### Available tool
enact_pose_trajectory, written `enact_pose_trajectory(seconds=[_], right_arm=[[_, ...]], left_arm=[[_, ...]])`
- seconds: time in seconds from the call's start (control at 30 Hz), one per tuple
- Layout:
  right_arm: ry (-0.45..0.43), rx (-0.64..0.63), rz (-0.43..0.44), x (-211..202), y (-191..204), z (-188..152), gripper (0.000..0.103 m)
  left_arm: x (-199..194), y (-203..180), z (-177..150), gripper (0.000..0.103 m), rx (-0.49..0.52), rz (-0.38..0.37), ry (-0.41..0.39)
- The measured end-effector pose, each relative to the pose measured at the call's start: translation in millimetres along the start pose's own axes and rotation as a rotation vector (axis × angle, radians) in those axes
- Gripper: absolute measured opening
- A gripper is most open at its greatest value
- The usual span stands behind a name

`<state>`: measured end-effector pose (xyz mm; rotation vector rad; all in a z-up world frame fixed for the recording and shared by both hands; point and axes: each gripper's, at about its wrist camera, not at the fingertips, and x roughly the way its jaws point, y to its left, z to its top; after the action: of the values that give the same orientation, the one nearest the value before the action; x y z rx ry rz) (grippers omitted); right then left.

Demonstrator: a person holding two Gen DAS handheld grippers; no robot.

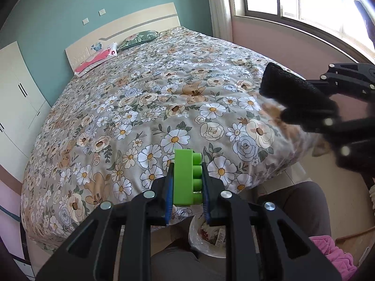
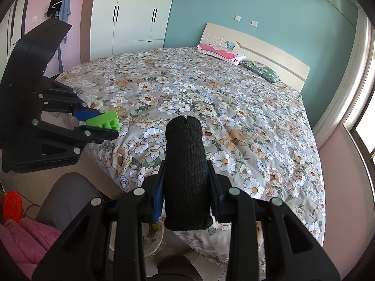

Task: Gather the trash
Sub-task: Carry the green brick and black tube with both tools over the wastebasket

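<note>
Grippers angled downward: left gripper [image 1: 187,178] clamps green block [image 1: 186,178], right gripper [image 2: 187,182] black sleeve [image 2: 186,175].

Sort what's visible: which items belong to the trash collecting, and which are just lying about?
Job: green toy block in left gripper; black knitted sleeve in right gripper; lined bin.
Lying about: pink pillow, green pillow, pink garment.
</note>
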<state>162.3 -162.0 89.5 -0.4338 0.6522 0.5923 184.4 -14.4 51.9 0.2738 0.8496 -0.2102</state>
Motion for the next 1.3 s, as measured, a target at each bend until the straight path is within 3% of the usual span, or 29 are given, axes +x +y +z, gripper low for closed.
enact_pose_trajectory(seconds=[0.33, 0.63, 1.3], right_arm=[[0.063, -0.008, 0.046, 40, 30, -37, 0.033], [0.178, 0.003, 0.091, 89, 43, -79, 0.033], [0.348, 0.064, 0.197, 158, 68, -150, 0.033]], left_arm=[[43, -3, -47, 0.023, -0.027, -0.059, 0.095], [88, -11, -89, 0.023, -0.050, -0.101, 0.198], [160, -29, -146, 0.023, -0.078, -0.189, 0.364]])
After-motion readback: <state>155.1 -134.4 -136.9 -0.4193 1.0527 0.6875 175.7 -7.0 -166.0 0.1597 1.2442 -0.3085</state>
